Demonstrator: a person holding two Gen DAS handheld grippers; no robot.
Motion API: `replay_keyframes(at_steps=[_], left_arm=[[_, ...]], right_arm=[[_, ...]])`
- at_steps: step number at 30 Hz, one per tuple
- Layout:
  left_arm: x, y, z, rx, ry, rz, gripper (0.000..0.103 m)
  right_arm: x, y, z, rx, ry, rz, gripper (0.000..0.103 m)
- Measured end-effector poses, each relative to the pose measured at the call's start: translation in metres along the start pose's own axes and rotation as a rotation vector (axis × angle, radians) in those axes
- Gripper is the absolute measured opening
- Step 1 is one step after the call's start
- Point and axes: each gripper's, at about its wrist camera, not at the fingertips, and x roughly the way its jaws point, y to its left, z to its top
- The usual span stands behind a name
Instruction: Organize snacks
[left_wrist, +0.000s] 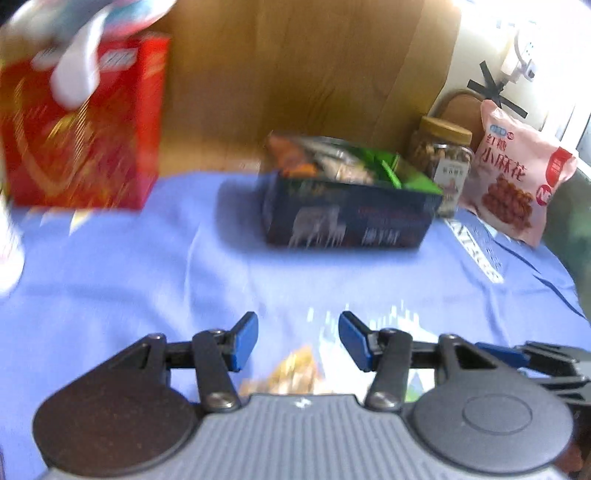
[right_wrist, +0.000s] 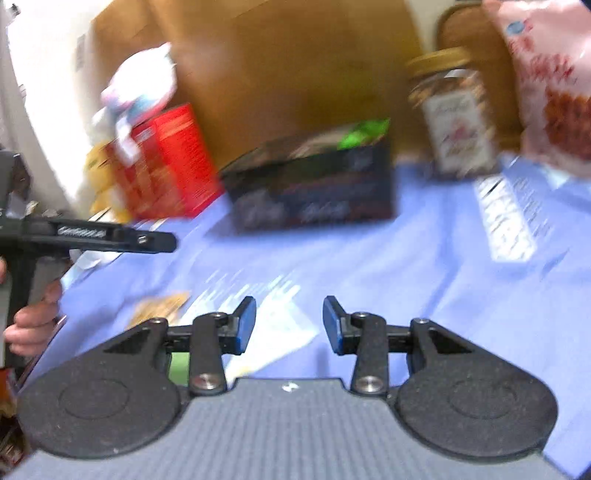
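Note:
Over the blue cloth (left_wrist: 147, 277) my left gripper (left_wrist: 298, 332) stands open, its pads touching nothing. Just below it lies a clear packet of yellowish snacks (left_wrist: 295, 373), partly hidden by the gripper body. My right gripper (right_wrist: 289, 317) is open too, above the pale end of that packet (right_wrist: 162, 306). Beyond both sits an open dark box (left_wrist: 347, 218) (right_wrist: 314, 184) holding several snack packs. In the right wrist view a hand (right_wrist: 33, 321) carries the left gripper (right_wrist: 92, 236) at the left edge. Both views are blurred.
A red box (left_wrist: 85, 129) (right_wrist: 166, 162) stands at the back left with a white-pink bag (left_wrist: 92, 37) on top. A nut jar (left_wrist: 443, 162) (right_wrist: 458, 122) and a pink snack bag (left_wrist: 517, 173) (right_wrist: 554, 81) stand at the back right. A brown panel (left_wrist: 295, 74) closes off the back.

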Motion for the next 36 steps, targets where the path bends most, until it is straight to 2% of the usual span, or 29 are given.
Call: replay_keyframes(at_steps=[2,5,9,10,12,13,15,17,18,19,20,21,24,27,29,31,32,36], left_arm=[[-0.009,0.005,-0.014,-0.005,-0.002,0.012,0.049],[-0.018,0.002,-0.028,0.034,-0.028,0.087,0.049],[-0.021,-0.003,-0.033,0.112,-0.07,0.204,0.049],[-0.021,-0.005,-0.033,0.123,-0.076,0.229,0.049],[-0.021,-0.004,-0.031,0.129,-0.081,0.252,0.049],[-0.02,-0.003,-0.03,0.128,-0.082,0.257,0.049],[-0.02,-0.003,-0.029,0.125,-0.083,0.269,0.049],[-0.021,-0.004,-0.027,0.117,-0.083,0.274,0.049],[-0.021,-0.004,-0.028,0.114,-0.083,0.276,0.049],[-0.021,-0.004,-0.027,0.112,-0.083,0.277,0.049],[-0.022,-0.004,-0.026,0.109,-0.081,0.28,0.049],[-0.02,-0.003,-0.025,0.11,-0.081,0.279,0.049],[-0.02,-0.008,-0.022,0.113,-0.086,0.275,0.051],[-0.015,-0.016,-0.018,0.132,-0.088,0.256,0.051],[-0.012,-0.025,-0.016,0.145,-0.088,0.241,0.051],[-0.009,-0.035,-0.016,0.152,-0.09,0.224,0.052],[-0.009,-0.039,-0.016,0.15,-0.091,0.204,0.052],[-0.011,-0.059,-0.019,0.113,-0.096,0.073,0.054]], right_arm=[[0.0,0.012,-0.007,-0.007,0.014,0.041,0.043],[0.001,0.028,-0.015,-0.045,0.025,0.072,0.044],[-0.002,0.059,-0.022,-0.185,0.044,0.093,0.06],[-0.001,0.065,-0.023,-0.235,0.04,0.081,0.065],[0.001,0.085,-0.03,-0.367,0.026,0.028,0.084],[0.005,0.094,-0.032,-0.432,0.021,-0.002,0.085],[0.016,0.112,-0.038,-0.555,0.016,-0.04,0.085],[0.027,0.125,-0.042,-0.632,0.01,-0.042,0.082],[0.03,0.128,-0.044,-0.651,0.016,-0.036,0.069],[0.034,0.128,-0.044,-0.659,0.013,-0.048,0.061],[0.036,0.129,-0.042,-0.671,-0.011,-0.082,0.046],[0.032,0.125,-0.035,-0.645,-0.015,-0.064,0.038],[0.008,0.09,-0.003,-0.356,-0.069,-0.019,0.025],[-0.013,0.013,0.018,0.1,-0.089,0.024,0.024],[-0.019,-0.027,0.014,0.279,-0.07,-0.034,0.029],[-0.03,-0.041,0.007,0.296,-0.078,-0.103,0.042],[-0.04,-0.045,0.001,0.284,-0.098,-0.122,0.054],[-0.067,-0.05,-0.017,0.259,-0.17,-0.172,0.056]])
